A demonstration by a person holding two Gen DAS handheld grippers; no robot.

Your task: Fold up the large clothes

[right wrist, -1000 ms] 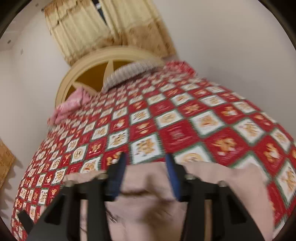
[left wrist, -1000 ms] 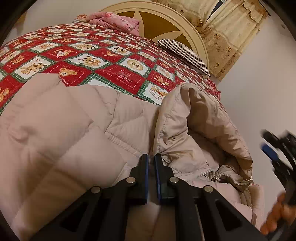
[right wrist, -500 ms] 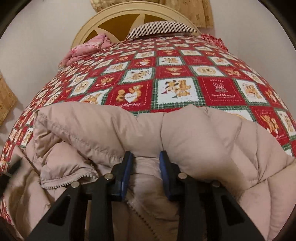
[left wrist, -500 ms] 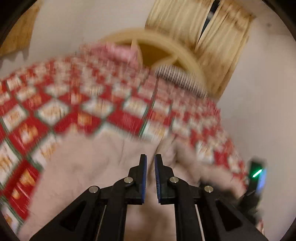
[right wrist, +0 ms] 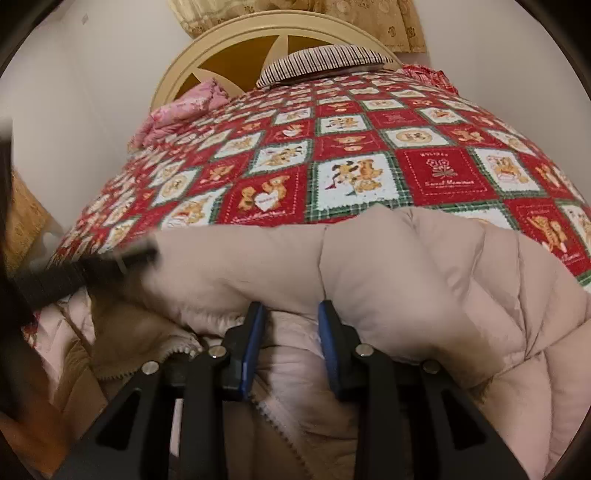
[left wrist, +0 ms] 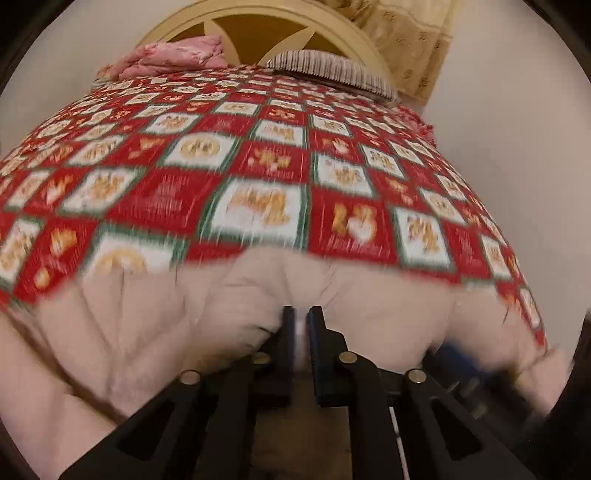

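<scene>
A large beige quilted puffer jacket [right wrist: 406,277] lies at the near edge of the bed; it also fills the lower part of the blurred left wrist view [left wrist: 166,314]. My left gripper [left wrist: 302,321] is nearly shut, with a thin fold of the jacket between its jaws. My right gripper [right wrist: 291,314] has its jaws a hand's width apart, with jacket lining and a zipper edge [right wrist: 177,350] between and under them. The left gripper also shows blurred at the left of the right wrist view [right wrist: 122,258].
The bed has a red, green and white teddy-bear quilt [right wrist: 354,147]. A striped pillow [right wrist: 325,61] and a folded pink blanket [right wrist: 184,107] lie at the cream headboard [right wrist: 229,44]. Curtains [left wrist: 406,33] hang behind. White walls stand on both sides.
Both grippers have dropped low onto the jacket at the near edge of the bed. The right jaws have widened a little. The left view swung and is blurred by motion.
</scene>
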